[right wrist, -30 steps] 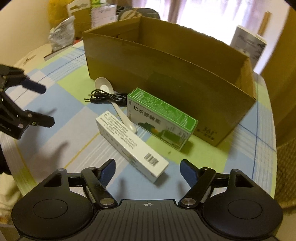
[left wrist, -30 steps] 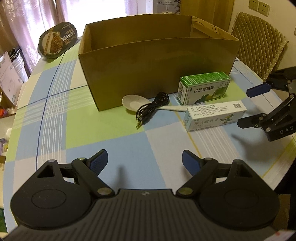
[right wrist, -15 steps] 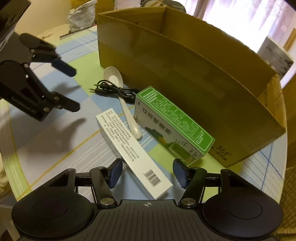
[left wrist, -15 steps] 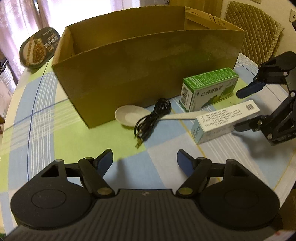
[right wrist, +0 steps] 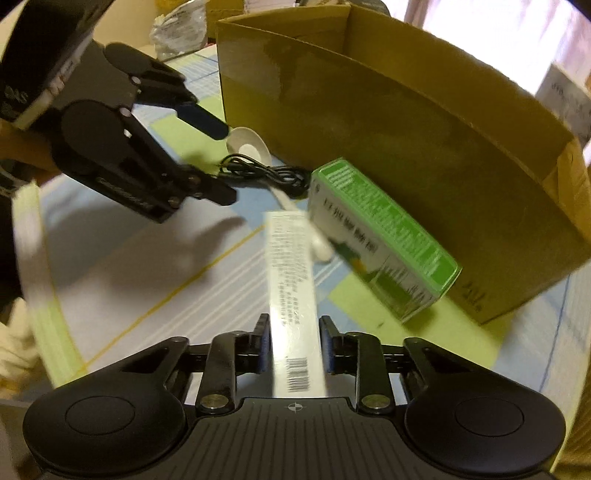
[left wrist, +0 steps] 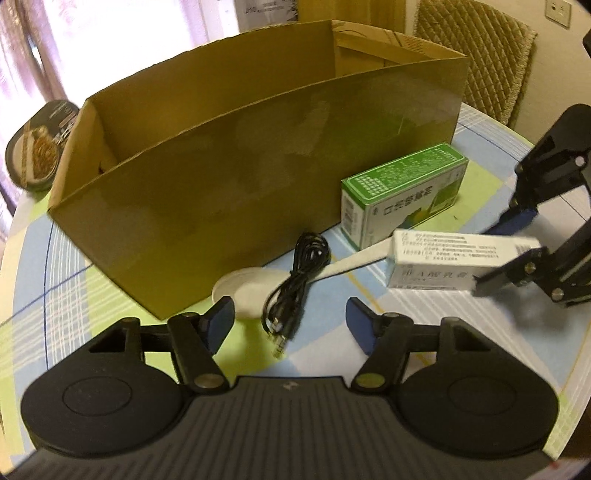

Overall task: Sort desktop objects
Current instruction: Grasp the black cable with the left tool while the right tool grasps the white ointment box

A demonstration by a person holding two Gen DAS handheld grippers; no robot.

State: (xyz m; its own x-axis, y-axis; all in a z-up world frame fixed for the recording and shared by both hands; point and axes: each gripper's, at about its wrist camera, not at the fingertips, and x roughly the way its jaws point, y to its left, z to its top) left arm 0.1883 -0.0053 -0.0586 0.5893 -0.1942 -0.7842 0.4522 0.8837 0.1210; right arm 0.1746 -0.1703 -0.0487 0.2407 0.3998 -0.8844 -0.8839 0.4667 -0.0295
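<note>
A long white medicine box lies between the fingers of my right gripper, which is shut on its barcode end. The left wrist view shows the same white box and right gripper at the right. A green medicine box stands beside it against the open cardboard box. A coiled black cable lies across a white spoon. My left gripper is open just before the cable's plug, holding nothing.
The table has a blue, green and white checked cloth. A sealed food bowl sits at its far left edge, and a quilted chair stands behind the cardboard box. Bags and packets lie beyond the box.
My right gripper has moved forward over the white box and shut on it. My left gripper has come closer to the cable and spoon, still open.
</note>
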